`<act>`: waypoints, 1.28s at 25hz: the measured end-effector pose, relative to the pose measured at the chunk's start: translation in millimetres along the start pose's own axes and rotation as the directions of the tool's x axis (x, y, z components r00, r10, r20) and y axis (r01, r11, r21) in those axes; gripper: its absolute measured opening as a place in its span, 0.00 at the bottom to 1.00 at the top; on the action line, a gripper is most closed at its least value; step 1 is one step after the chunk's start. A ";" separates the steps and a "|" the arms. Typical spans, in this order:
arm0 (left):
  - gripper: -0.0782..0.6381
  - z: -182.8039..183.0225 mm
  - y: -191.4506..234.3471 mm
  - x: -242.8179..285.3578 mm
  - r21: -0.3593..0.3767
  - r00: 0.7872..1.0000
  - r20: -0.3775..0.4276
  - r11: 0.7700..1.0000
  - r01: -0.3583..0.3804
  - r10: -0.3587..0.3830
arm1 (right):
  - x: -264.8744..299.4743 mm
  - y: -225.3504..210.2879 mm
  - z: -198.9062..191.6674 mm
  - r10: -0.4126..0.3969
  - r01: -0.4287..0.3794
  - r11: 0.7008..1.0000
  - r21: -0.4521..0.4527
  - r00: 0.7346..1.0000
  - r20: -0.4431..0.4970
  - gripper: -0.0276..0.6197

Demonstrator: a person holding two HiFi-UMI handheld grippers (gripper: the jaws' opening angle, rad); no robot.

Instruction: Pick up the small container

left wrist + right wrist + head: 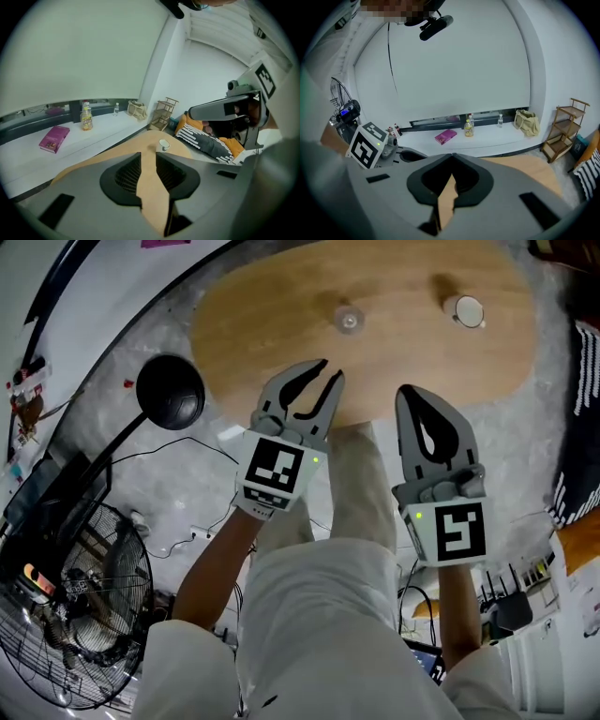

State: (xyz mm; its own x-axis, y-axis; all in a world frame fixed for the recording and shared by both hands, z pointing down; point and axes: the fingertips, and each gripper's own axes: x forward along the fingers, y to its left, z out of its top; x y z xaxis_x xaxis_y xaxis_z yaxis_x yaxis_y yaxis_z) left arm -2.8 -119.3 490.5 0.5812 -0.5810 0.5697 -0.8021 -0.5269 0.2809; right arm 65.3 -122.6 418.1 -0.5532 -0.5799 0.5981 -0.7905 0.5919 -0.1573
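Head view, left to right: wire fan [75, 615] on the floor at far left, black round object [171, 390] off the table's left edge, then the oval wooden table [262, 306]. Left gripper [329, 371] is held over the table's near edge, left of centre. Its jaws are slightly parted and nothing is between them; the left gripper view shows only bare tabletop [93, 164] through the gap at the left gripper [147, 157]. A small clear item [349, 320] sits mid-table, just beyond the left jaw tips and apart from them; what it is cannot be told. Right gripper [408, 392] is beside the left one, over the near edge right of centre. Its jaws are clenched tip to tip on nothing, and the right gripper [452, 159] shows its tips meeting in its own view. The small container [466, 310], white and upright, stands near the table's far right edge, ahead and to the right of the right gripper's tips and well apart from both grippers. In the left gripper view the small container [163, 145] sits beyond the jaw gap, slightly to its right, untouched. Pink book [54, 139] and bottle [86, 119] are on the white ledge behind.
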 end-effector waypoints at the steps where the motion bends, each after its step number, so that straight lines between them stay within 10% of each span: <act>1: 0.25 -1.3 1.4 4.0 0.000 1.000 -0.002 1.000 0.002 -0.002 | 3.0 -1.2 0.5 -0.002 0.002 1.000 0.009 1.000 0.001 0.05; 32: 0.55 -94.7 39.3 132.1 0.131 0.980 -0.196 0.991 -0.021 0.046 | 38.0 -59.8 -33.2 0.012 -0.010 0.999 0.033 0.998 -0.056 0.05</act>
State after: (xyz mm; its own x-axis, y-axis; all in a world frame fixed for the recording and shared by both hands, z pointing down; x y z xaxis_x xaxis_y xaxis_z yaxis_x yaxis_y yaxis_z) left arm 29.5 -158.1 650.0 0.5053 -0.4722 0.7223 -0.7891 -0.5917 0.1652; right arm 100.3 -161.4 476.4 -0.5470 -0.5402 0.6395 -0.7931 0.5788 -0.1895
